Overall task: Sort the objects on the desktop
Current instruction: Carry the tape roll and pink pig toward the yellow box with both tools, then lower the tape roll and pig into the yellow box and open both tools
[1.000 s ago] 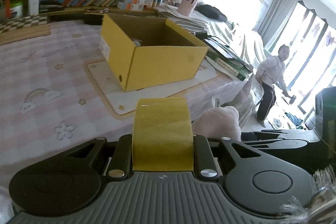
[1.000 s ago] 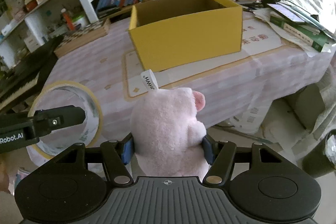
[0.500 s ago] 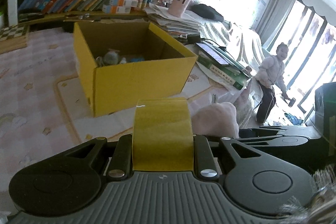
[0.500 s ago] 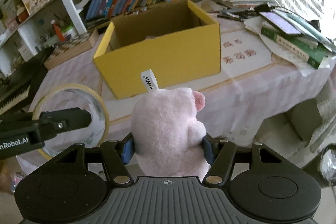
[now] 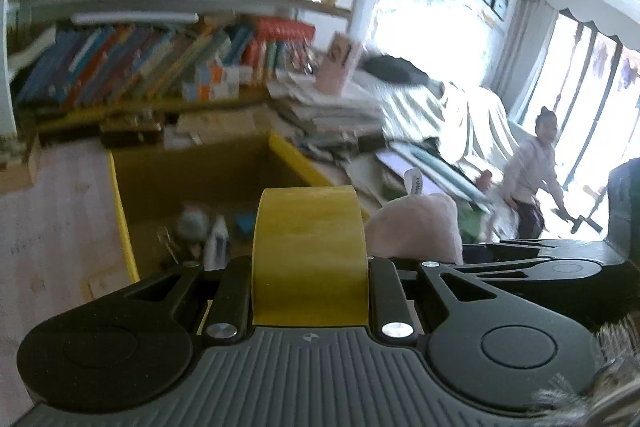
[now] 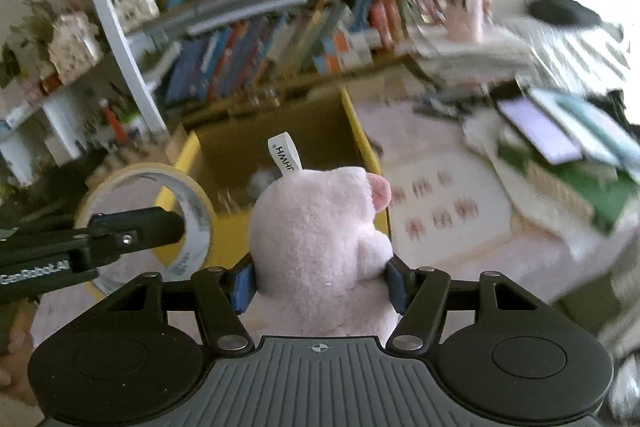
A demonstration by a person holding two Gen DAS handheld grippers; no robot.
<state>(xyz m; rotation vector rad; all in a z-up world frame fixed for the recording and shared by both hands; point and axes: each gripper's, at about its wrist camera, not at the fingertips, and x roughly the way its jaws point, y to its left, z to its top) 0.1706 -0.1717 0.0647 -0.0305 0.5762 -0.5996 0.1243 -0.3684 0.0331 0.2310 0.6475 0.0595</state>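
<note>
Holding, left hand-held gripper: fingers pressed against both flat sides of a roll of yellow tape, which stands on edge between them.
Holding, right hand-held gripper: blue-padded fingers squeezed into the sides of a pink plush toy, whose white fabric tag sticks up from its head.
Yellow cardboard box: open at the top, sitting on the tabletop just ahead of both held things; small items lie on its floor, too blurred to name.
Tape in the right wrist view: beside the plush toy on its left, over the near corner of the box.
Tabletop cover: pale pink with a printed pattern.
Books: a slanted row on the shelf behind the box.
Papers and books: stacked loosely to the right of the box.
Person: standing by the bright window at the far right.
</note>
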